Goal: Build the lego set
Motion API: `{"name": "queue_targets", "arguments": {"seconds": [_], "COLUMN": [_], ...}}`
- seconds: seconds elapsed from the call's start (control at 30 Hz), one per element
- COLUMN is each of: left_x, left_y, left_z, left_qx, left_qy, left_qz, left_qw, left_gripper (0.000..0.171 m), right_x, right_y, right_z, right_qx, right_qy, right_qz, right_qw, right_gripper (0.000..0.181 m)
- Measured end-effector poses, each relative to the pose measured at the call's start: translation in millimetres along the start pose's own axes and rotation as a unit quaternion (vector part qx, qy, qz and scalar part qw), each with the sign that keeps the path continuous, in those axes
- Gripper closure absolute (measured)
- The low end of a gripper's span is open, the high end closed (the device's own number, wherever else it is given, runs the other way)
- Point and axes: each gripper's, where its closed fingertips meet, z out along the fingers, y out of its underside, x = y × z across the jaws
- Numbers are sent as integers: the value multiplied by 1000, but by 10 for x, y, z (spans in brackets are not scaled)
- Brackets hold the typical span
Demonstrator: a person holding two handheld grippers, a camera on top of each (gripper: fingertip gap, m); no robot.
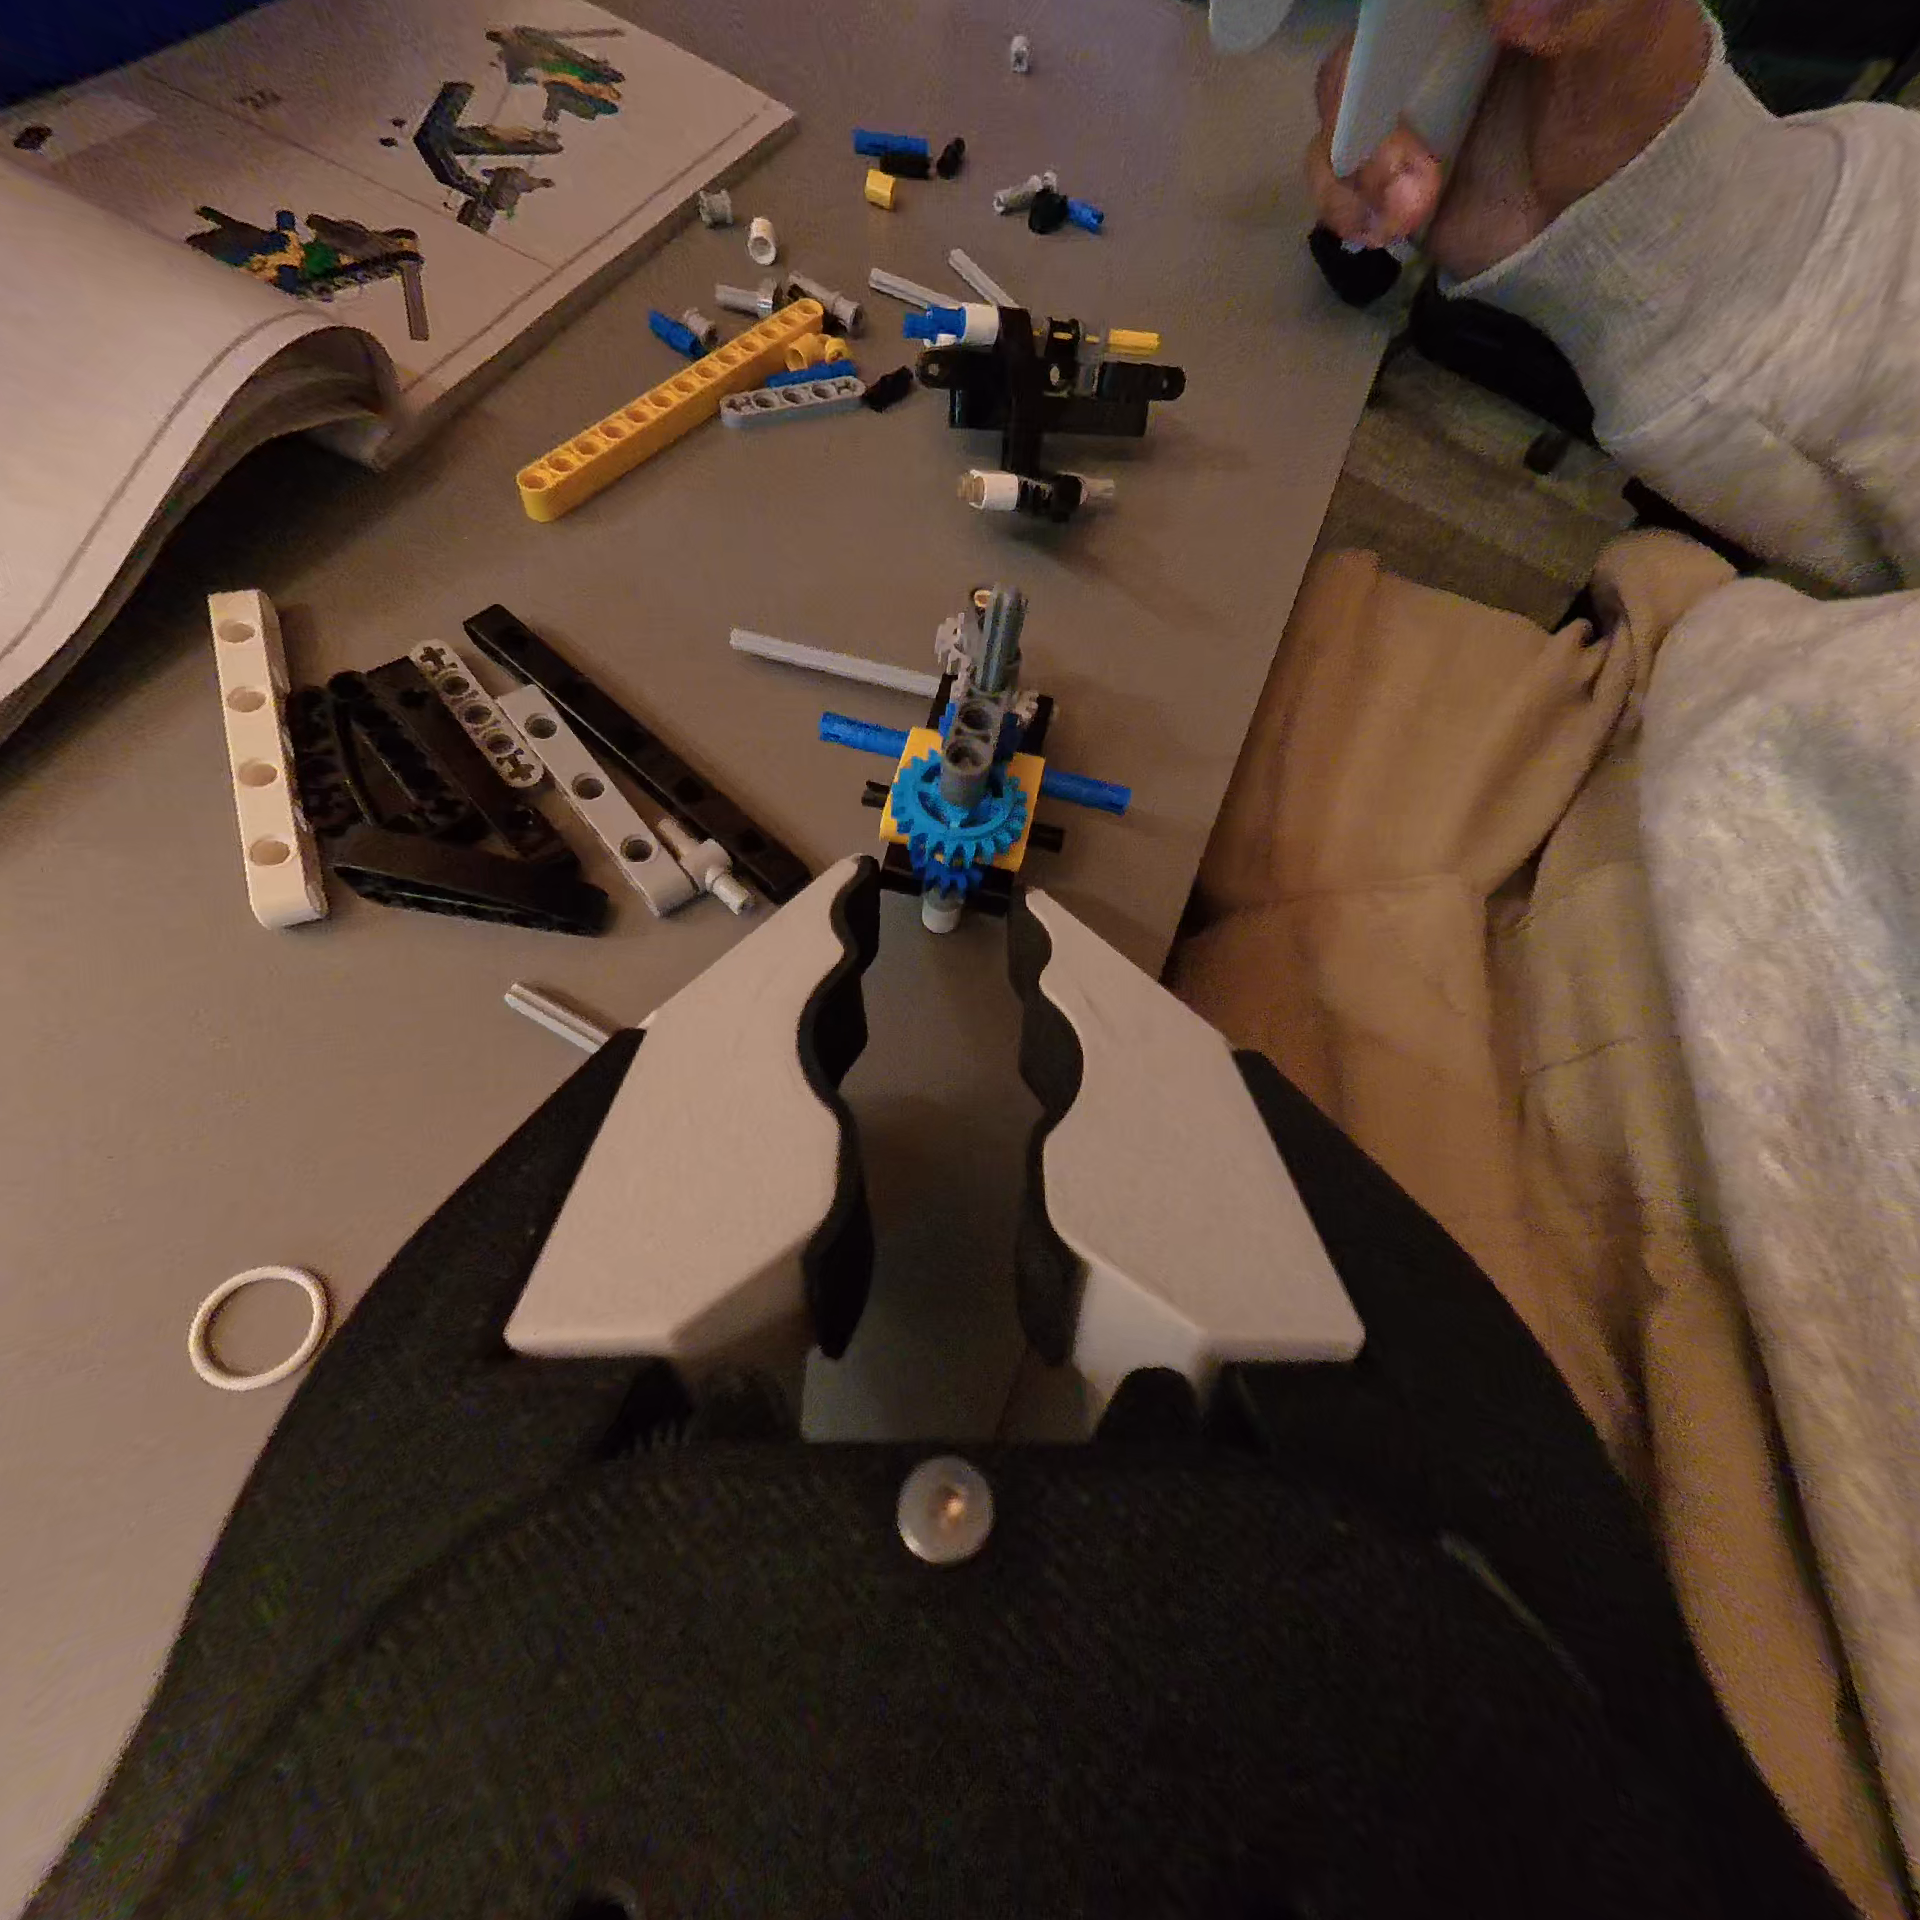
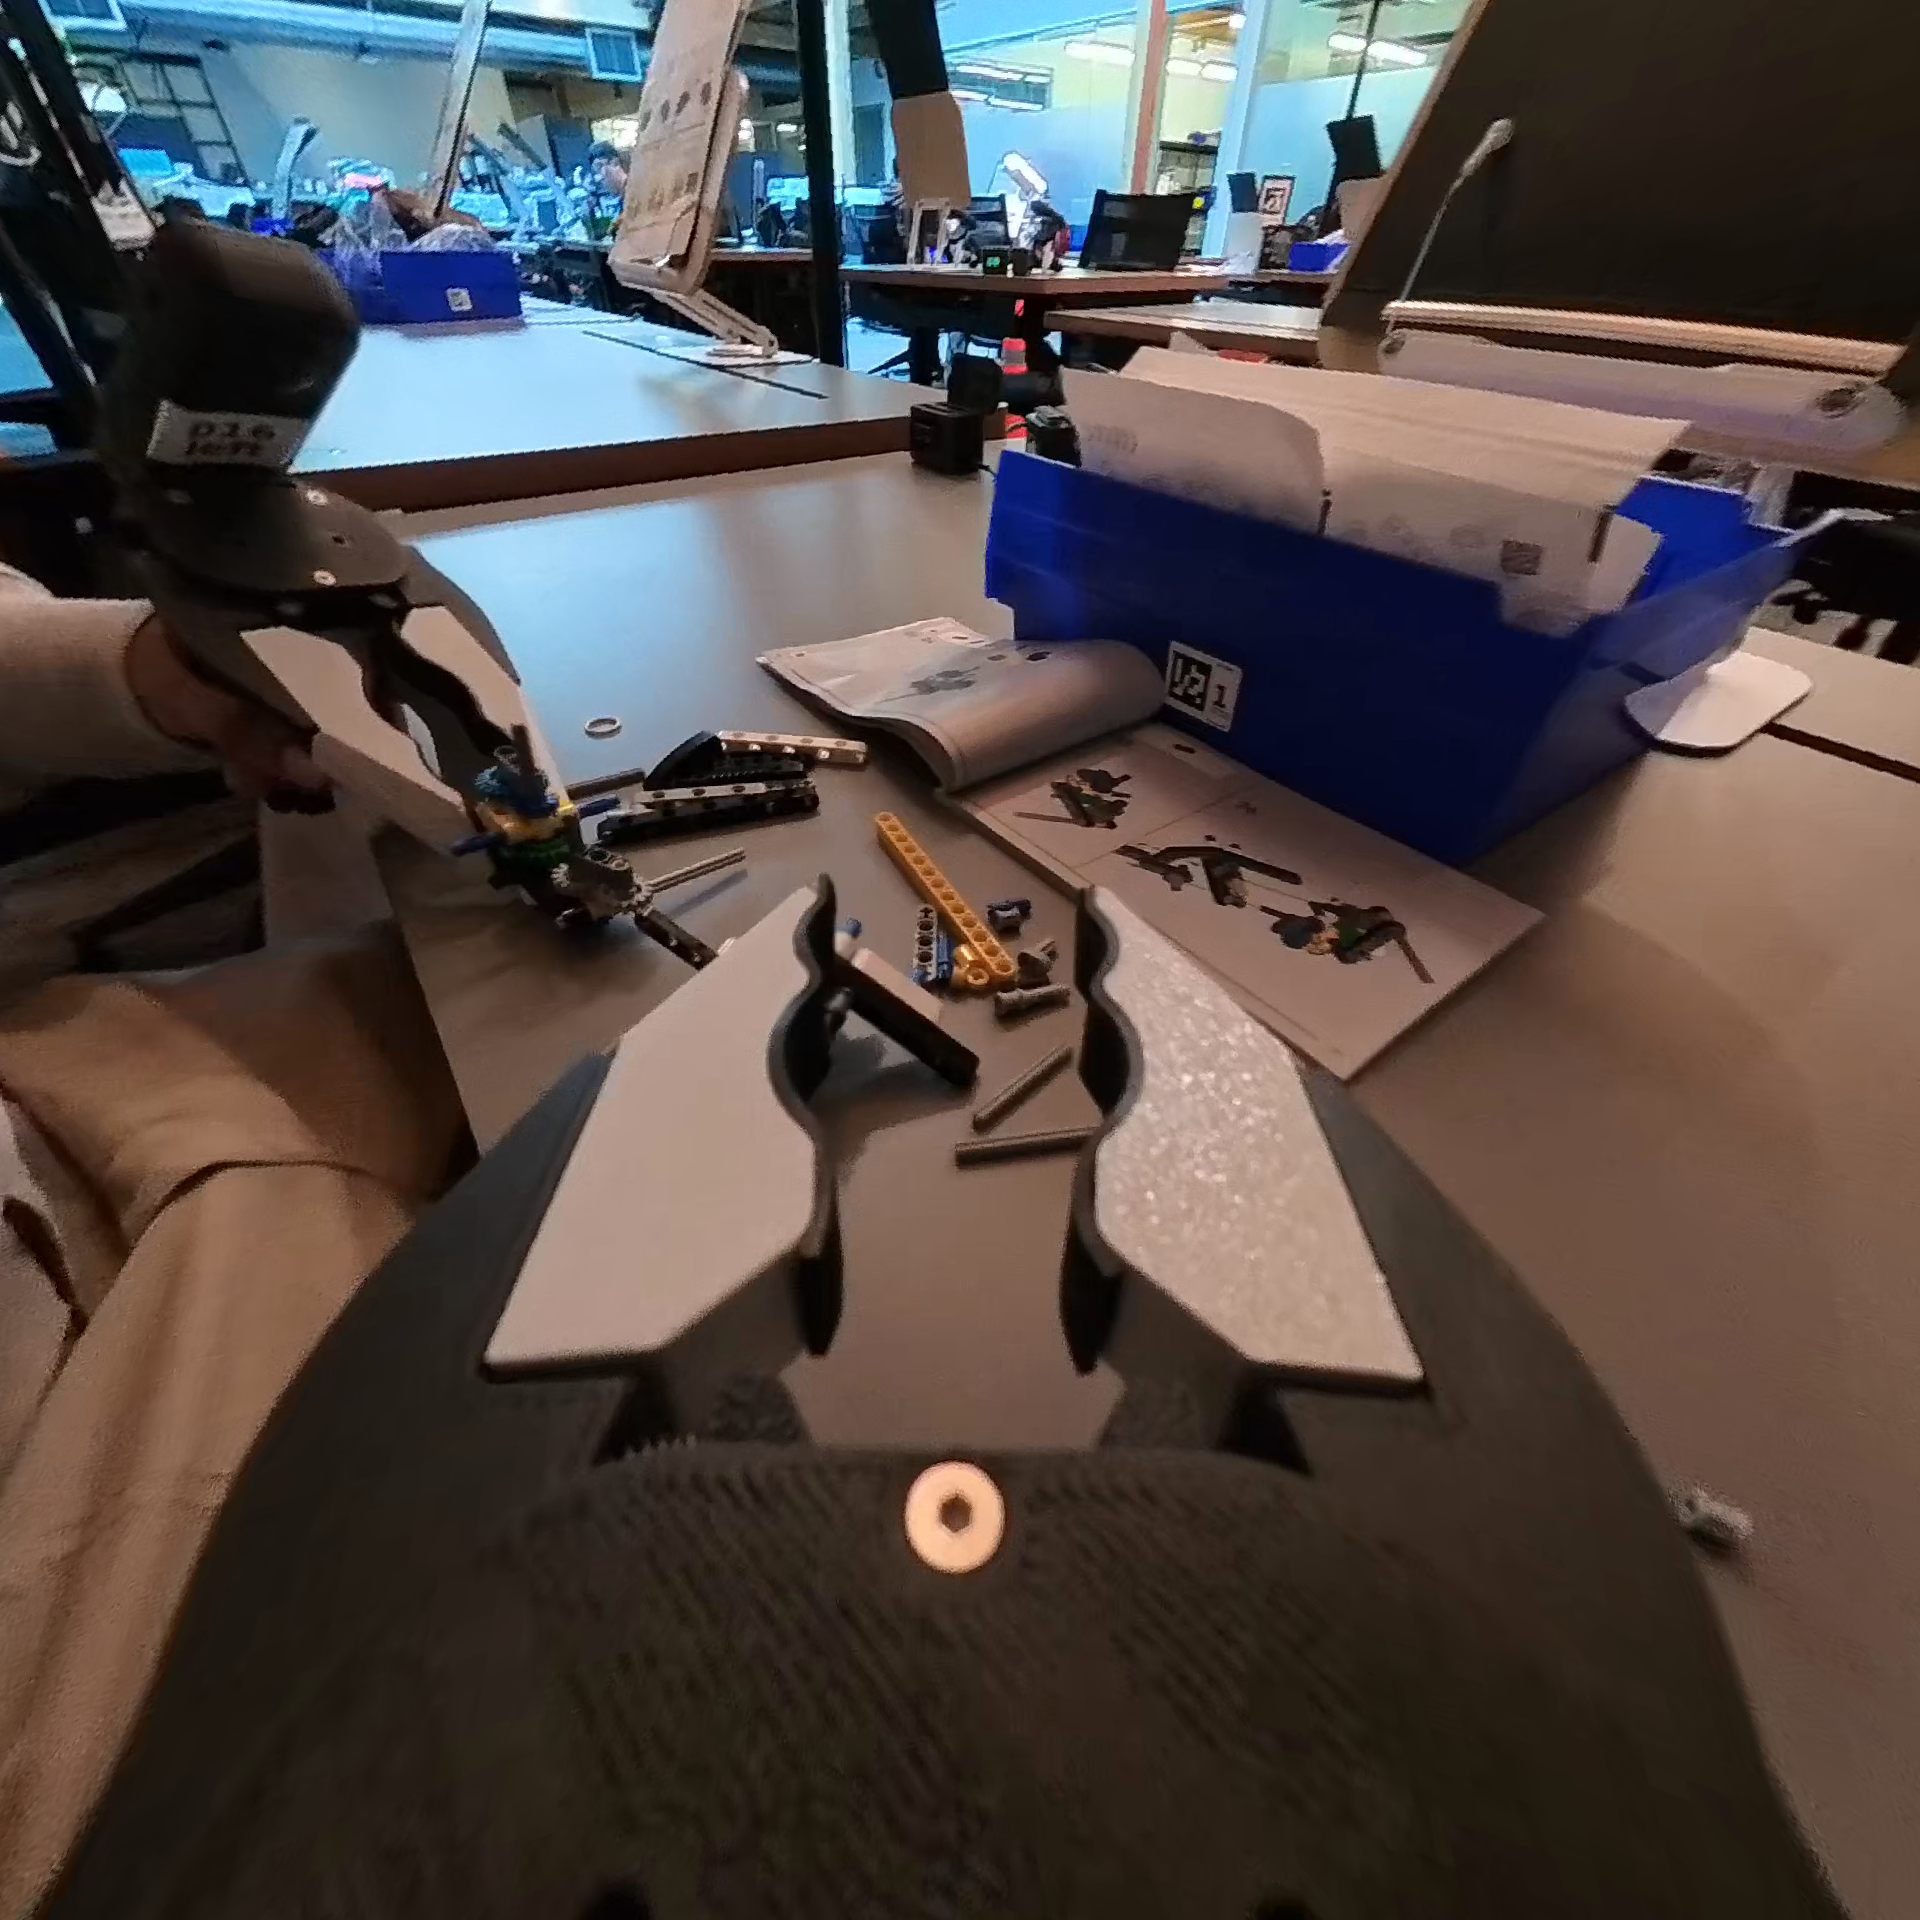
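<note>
Left hand-held gripper (image 1: 940, 894) nearest lens, fingers spread, tips flanking base of gear assembly (image 1: 961, 795) without clamping. Assembly upright near counter (image 1: 135, 1091) edge: blue gear on yellow block, blue axle across. Right hand-held gripper (image 2: 956, 935) spread, black beam (image 2: 914, 1013) between fingers, grip unclear. Yellow beam (image 1: 670, 407), black frame assembly (image 1: 1044, 390), open instruction booklet (image 1: 260, 249) farther out.

both grippers (image 1: 940, 894) – grey fingers w/ wavy black pads, black textured body, silver screw; white sleeve (image 1: 1683, 281).
</note>
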Motion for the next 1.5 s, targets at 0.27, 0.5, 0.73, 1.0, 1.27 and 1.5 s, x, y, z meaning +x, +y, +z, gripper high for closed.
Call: {"name": "queue_targets", "arguments": {"seconds": [0.27,0.5,0.73,1.0,1.27,1.5], "left_x": [-8,3,26,6,-13,-8], "left_y": [14,26,34,22,-6,-6], "left_z": [12,15,20,17,6,15], "left_qx": [-6,-10,-12,-10,-4,-6], "left_qy": [-5,-10,-6,-5,19,18], "left_qz": [1,15,26,12,-31,-26], "left_qw": [1000,1000,1000,1000,999,999], "left_gripper": [149,149,149,149,149,149], "right_x": [-135,-99,36,173,226,238], "right_y": [33,1,-92,-71,-72,-16], "right_z": [61,24,-1,42,32,95], "right_qx": [-15,-4,24,24,26,3], "right_qy": [-22,-10,2,16,26,38], "right_qz": [-22,-11,20,23,-11,-38], "right_qw": [999,1000,1000,999,999,999], "right_gripper": [138,139,139,140,146,147]}}
